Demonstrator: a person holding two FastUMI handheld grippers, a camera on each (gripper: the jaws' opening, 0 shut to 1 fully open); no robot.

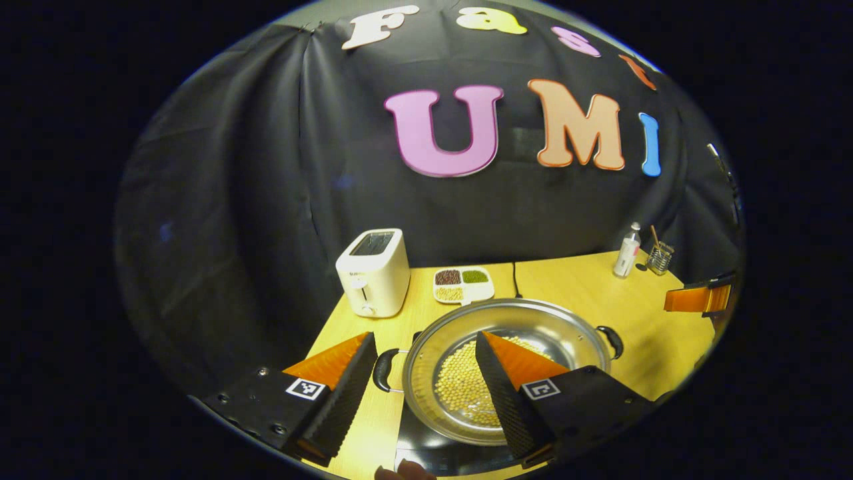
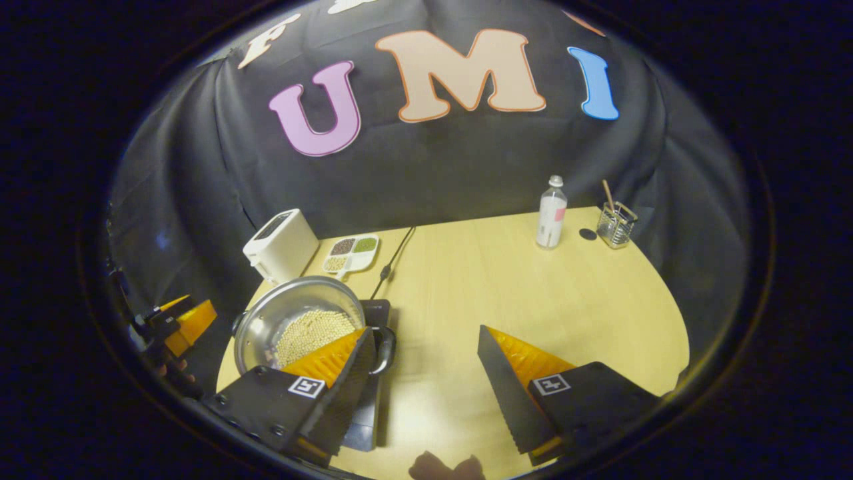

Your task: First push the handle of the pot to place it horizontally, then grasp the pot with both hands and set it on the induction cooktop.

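A wide steel pot point(image 1: 533, 319) with yellow beans in it rests on the black induction cooktop point(image 1: 426, 455). Its two black handles point left point(image 1: 382, 371) and right point(image 1: 612, 340). My left gripper point(image 1: 424, 337) is open; the left handle lies between its fingers, untouched, and one finger reaches over the bowl. In the right gripper view the pot point(image 2: 286, 297) sits at the left on the cooktop point(image 2: 368, 410). My right gripper point(image 2: 424, 331) is open beside the pot's right handle point(image 2: 387, 350), its left finger just over that handle. Each gripper also appears in the other's view, the right point(image 1: 700, 299) and the left point(image 2: 181, 321).
A white toaster point(image 1: 373, 270) and a divided dish of beans point(image 1: 463, 283) stand behind the pot. A black cable point(image 2: 393, 261) runs back from the cooktop. A clear bottle point(image 2: 552, 212), a small black disc point(image 2: 587, 234) and a glass holder point(image 2: 616, 224) stand far right.
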